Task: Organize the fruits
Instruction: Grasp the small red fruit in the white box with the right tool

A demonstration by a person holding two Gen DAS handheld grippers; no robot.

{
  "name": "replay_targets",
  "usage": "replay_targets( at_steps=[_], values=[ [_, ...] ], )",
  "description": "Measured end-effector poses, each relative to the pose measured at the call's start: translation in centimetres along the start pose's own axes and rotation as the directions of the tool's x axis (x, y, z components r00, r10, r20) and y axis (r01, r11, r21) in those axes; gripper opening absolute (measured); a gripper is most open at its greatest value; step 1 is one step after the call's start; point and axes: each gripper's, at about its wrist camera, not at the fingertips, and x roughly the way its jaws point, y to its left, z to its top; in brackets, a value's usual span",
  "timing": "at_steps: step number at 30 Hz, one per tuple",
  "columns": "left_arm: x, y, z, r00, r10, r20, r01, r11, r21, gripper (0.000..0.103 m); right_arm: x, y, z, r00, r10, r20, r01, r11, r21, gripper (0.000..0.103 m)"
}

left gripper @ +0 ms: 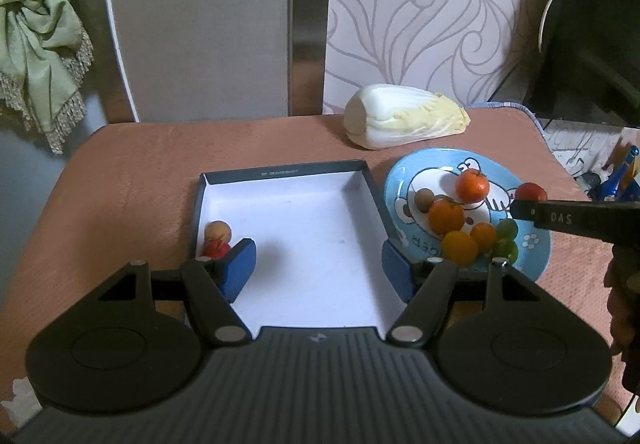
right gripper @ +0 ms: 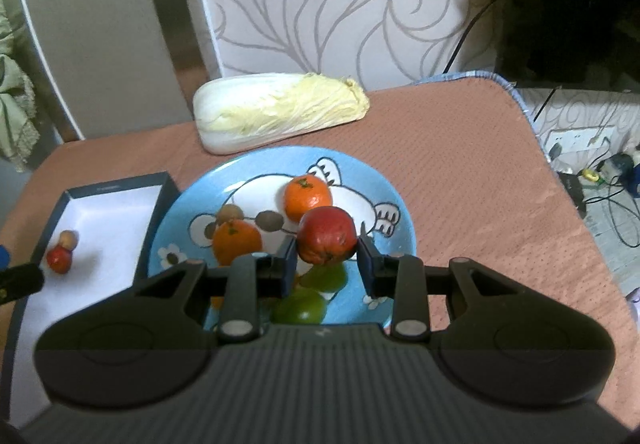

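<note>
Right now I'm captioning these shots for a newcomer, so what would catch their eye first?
Probably the red fruit between the right gripper's pads, raised above the blue cartoon plate piled with orange and green fruit. Next, the big pale cabbage lying behind the plate. Then the white-lined box left of the plate, with two small fruits in its near-left corner.
</note>
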Motion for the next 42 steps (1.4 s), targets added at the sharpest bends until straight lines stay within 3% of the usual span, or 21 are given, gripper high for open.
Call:
replay_targets(
  at_steps=[12,17,20,26,31,37,42],
  values=[
    [-0.9,0.4,-0.7,1.0,-0.003,0.002,0.003,1.0,-0.003,0.074,-1.3,0.6,0.0,0.999,0.0,0.036,0.001,1.0,-0.018,0.037],
    [-1.1,0.8,-1.1,1.0,-0.003,-0.002,0.003,1.0,-0.011,0.074,-2.3,2.4,0.0,0.997,0.059,0.044,-0.056,0.997,-0.052,0.037],
    [-1.4,1.0,-1.5,1.0,-0.006,-0.001,0.006,1.0,-0.007,0.074,-2.8,4.1,-0.1,0.989,0.144,0.042,-0.139,0.985,-0.098,0.037],
    [-2.7,2.1,-3.4,1.0,0.002,-0.003,-0.002,1.0,0.012,0.074,-2.2,9.3,-0.5,0.94,0.341,-0.027,-0.338,0.91,-0.241,0.036],
    [-4.1,3.7,-4.4,1.0,0.016,0.01,-0.016,1.0,0.006,0.074,-0.2,14.2,-1.1,0.904,0.415,-0.105,-0.425,0.845,-0.325,0.036],
    [-5.2,5.6,-5.3,0.999,0.052,0.005,-0.052,0.998,-0.021,0.074,4.0,18.0,-1.3,0.877,0.427,-0.219,-0.48,0.775,-0.411,0.036],
    [-5.8,6.8,-5.8,0.996,0.085,-0.005,-0.085,0.995,-0.043,0.074,6.0,20.4,-2.1,0.873,0.417,-0.254,-0.487,0.716,-0.5,0.036]
  ],
)
